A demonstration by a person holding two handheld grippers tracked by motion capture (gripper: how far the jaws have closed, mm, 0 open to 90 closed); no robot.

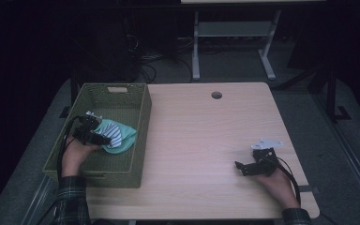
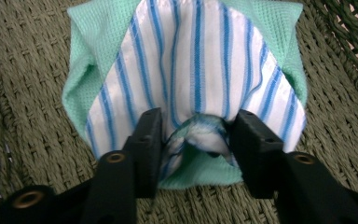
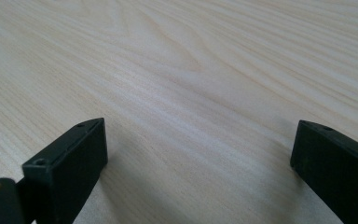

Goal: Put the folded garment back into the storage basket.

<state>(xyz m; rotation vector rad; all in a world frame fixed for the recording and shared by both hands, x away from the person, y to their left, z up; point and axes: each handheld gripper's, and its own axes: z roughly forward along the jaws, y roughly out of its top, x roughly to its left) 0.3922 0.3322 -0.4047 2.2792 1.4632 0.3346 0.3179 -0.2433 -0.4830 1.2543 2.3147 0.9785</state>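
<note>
In the high view, at about nine o'clock on the table, a green woven basket is seen, and inside it, toward its three o'clock wall, lies the folded cloth, mint green with a blue-striped white layer on top; the left gripper is held over the cloth's nine o'clock end, while the right gripper is rested at four o'clock on the bare wood, well apart. In the left gripper view, the jaws are parted on either side of a bunched fold of the cloth, without visibly squeezing it, so the cloth appears released on the basket floor. The release is best finished by spreading the jaws fully and lifting straight up, so no fold is dragged. The cloth's long axis runs from six to twelve o'clock here. In the right gripper view, the jaws are held wide apart over bare table, nothing between them.
</note>
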